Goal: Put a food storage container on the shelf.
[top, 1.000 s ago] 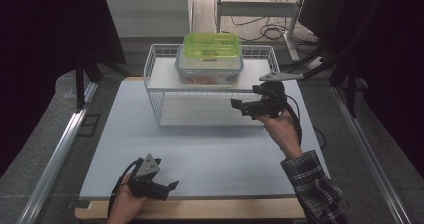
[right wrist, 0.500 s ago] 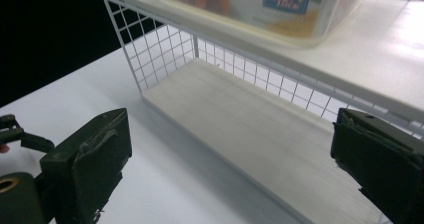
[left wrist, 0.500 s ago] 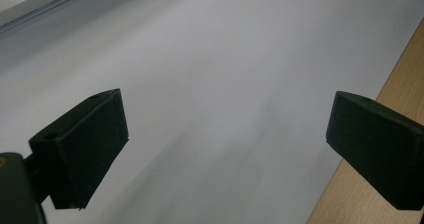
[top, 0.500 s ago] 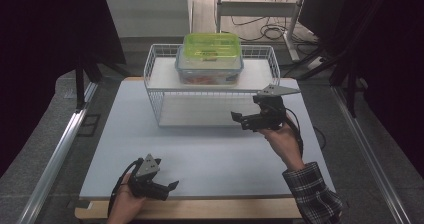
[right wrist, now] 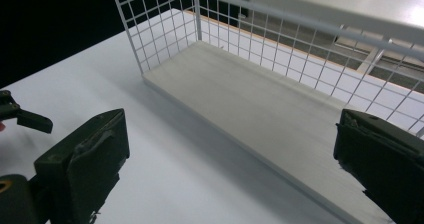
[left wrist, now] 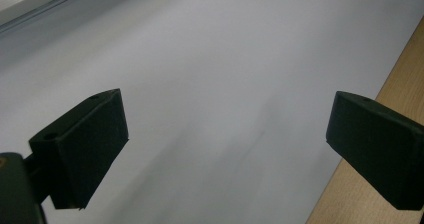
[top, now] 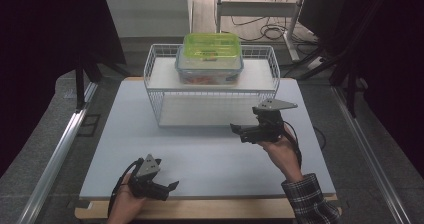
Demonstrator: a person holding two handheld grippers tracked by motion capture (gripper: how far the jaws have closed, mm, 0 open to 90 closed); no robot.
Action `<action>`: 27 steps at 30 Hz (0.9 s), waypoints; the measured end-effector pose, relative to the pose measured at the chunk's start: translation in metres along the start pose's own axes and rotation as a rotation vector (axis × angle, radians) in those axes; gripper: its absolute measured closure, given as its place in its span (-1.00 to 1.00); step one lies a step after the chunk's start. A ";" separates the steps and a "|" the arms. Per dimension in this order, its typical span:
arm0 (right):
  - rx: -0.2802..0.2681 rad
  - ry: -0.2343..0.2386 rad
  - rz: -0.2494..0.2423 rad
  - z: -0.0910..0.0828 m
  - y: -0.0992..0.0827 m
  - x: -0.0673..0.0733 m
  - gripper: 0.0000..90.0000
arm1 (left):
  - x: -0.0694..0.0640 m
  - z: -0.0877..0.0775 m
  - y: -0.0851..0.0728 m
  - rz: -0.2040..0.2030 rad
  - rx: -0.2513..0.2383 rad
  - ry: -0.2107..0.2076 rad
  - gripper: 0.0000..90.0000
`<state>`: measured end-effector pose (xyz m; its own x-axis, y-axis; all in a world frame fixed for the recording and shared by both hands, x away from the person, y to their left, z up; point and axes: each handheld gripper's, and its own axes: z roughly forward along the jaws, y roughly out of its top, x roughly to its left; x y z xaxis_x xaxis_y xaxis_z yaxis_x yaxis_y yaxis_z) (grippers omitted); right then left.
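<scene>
A clear food container with a green lid (top: pixel 212 54) stands on the top shelf of a white wire rack (top: pixel 160 79) at the back of the table. My right gripper (top: pixel 239 132) hovers just in front of the rack's right half, its jaws pointing left, open and holding nothing. In the right gripper view the right gripper (right wrist: pixel 230 169) faces the rack's bare lower shelf (right wrist: pixel 260 109). My left gripper (top: pixel 166 175) rests near the table's front edge, open. Between the spread jaws of the left gripper (left wrist: pixel 225 149) lies only the white mat (left wrist: pixel 210 59).
The white mat (top: pixel 210 159) covers the tabletop, with a wooden edge (top: pixel 210 209) along the front. Metal rails (top: pixel 60 149) run down the left side. Cables lie on the floor (top: pixel 270 31) behind the rack. The other hand's gripper (right wrist: pixel 20 116) shows at the far left.
My right gripper has drawn back from the rack toward the person and dropped lower. The left gripper has stayed put.
</scene>
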<state>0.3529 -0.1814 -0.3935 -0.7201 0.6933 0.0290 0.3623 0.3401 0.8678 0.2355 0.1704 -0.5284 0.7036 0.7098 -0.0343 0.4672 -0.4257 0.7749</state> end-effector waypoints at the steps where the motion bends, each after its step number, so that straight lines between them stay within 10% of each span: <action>1: 0.002 -0.001 -0.002 0.001 -0.002 0.000 -0.97 | 0.000 0.000 0.000 0.000 0.000 0.000 -0.93; 27: 0.035 -0.038 -0.033 -0.003 -0.047 0.007 -1.00 | 0.003 0.000 -0.002 -0.013 -0.030 -0.010 -0.96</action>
<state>0.3294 -0.1947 -0.4331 -0.7090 0.7050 -0.0186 0.3600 0.3846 0.8500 0.2368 0.1738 -0.5297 0.7028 0.7096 -0.0503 0.4603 -0.3996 0.7927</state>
